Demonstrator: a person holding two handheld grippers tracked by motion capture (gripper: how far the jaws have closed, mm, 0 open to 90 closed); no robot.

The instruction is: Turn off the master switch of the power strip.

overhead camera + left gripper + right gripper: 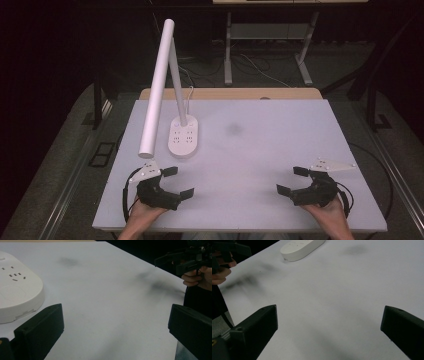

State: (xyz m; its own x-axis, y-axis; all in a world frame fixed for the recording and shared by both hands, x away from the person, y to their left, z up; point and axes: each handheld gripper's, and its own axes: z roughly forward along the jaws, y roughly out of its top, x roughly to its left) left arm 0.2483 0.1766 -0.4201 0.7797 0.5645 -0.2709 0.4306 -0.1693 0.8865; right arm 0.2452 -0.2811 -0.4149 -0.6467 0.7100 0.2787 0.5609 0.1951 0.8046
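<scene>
A white desk lamp [159, 85] stands on its oval base [183, 136] at the back left of a white table [260, 150]. Its long tube head slants down toward me. The base [15, 290] carries several socket slots and lies just left of my left gripper's jaws. My left gripper [178, 182] rests open near the front left edge, nothing between its jaws. My right gripper [293, 180] is open near the front right edge, also with nothing in it. In the right gripper view the base [300, 248] lies far ahead at the top.
The table's near edge runs just under both hands. A wooden strip [230, 93] borders its far side. Desk legs [228, 50] and cables lie on the floor beyond. A faint dark smudge [233, 129] marks the tabletop.
</scene>
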